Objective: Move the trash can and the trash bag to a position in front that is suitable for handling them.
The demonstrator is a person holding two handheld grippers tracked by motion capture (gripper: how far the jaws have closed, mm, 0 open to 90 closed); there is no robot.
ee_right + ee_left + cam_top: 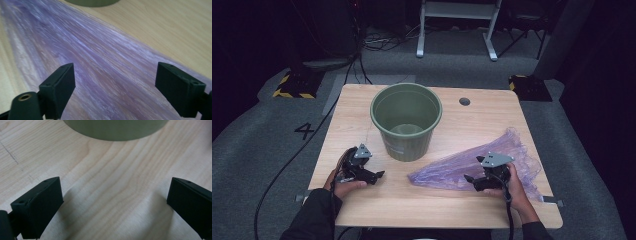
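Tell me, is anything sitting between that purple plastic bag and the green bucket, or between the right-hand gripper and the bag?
Nothing visible. Bare wooden table separates the purple bag from the green bucket. The right gripper hangs just over the bag with its jaws wide apart and nothing between them. The left gripper stays off to the bucket's other side.

green bucket (406, 120); translucent purple bag (492, 162); pale wood-grain table (362, 107); black grippers' jaws.

Lit table (362, 107), dark surroundings, blurred close-ups
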